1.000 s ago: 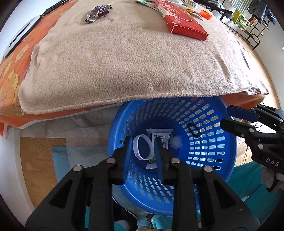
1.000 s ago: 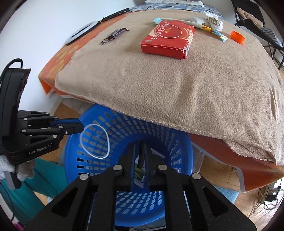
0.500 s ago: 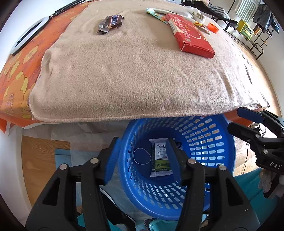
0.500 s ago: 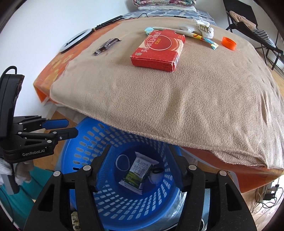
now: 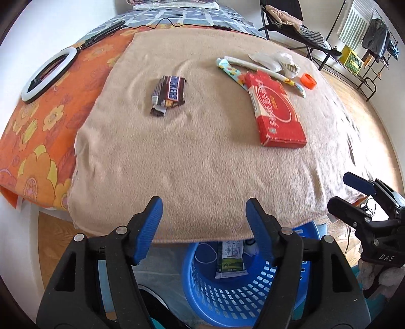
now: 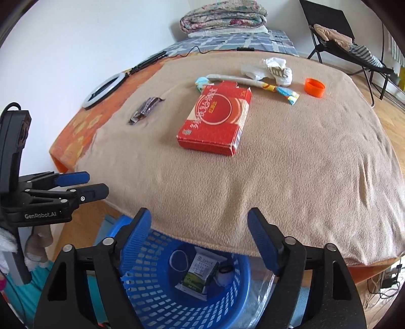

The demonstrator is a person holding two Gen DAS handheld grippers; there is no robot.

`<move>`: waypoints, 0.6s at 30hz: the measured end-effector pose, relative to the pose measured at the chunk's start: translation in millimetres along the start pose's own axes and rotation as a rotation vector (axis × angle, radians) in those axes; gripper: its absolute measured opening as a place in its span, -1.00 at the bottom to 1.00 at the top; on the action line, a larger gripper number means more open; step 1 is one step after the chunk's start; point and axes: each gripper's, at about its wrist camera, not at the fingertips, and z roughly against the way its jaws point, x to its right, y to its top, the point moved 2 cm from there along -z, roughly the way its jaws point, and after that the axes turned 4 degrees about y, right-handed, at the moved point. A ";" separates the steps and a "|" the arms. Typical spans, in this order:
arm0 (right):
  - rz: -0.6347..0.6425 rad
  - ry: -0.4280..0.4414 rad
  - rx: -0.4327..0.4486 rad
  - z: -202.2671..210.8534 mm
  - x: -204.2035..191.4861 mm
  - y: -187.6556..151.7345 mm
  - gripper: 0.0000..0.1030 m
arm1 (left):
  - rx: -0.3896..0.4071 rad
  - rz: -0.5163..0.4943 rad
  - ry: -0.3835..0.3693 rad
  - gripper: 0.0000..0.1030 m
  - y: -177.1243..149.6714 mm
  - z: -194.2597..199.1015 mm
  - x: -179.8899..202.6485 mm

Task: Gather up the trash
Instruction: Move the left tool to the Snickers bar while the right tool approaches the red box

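Note:
A blue laundry basket (image 5: 235, 301) (image 6: 177, 306) sits on the floor by the bed edge, holding a milk carton (image 5: 229, 258) (image 6: 200, 274) and a white ring (image 6: 178, 259). On the beige blanket (image 5: 189, 151) lie a chocolate bar wrapper (image 5: 169, 95) (image 6: 145, 110), a red box (image 5: 274, 111) (image 6: 216, 119), a long colourful wrapper (image 5: 258, 69) (image 6: 253, 84), crumpled white paper (image 6: 273, 68) and an orange cap (image 5: 308, 81) (image 6: 314, 87). My left gripper (image 5: 203, 217) and right gripper (image 6: 198, 227) are both open and empty above the basket near the bed's front edge.
A ring light (image 5: 48, 74) and cable lie on the orange flowered sheet (image 5: 30, 131) at left. Folded bedding (image 6: 222, 17) is at the far end. A black chair (image 6: 341, 38) and racks stand on the wooden floor at right.
Both grippers have opened and risen from the basket toward the bed top. The white ring dropped from the left gripper and lies in the basket.

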 end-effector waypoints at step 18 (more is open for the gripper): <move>-0.108 -0.007 -0.008 -46.4 23.2 98.6 0.59 | 0.031 0.133 0.030 0.29 91.1 -40.0 -48.9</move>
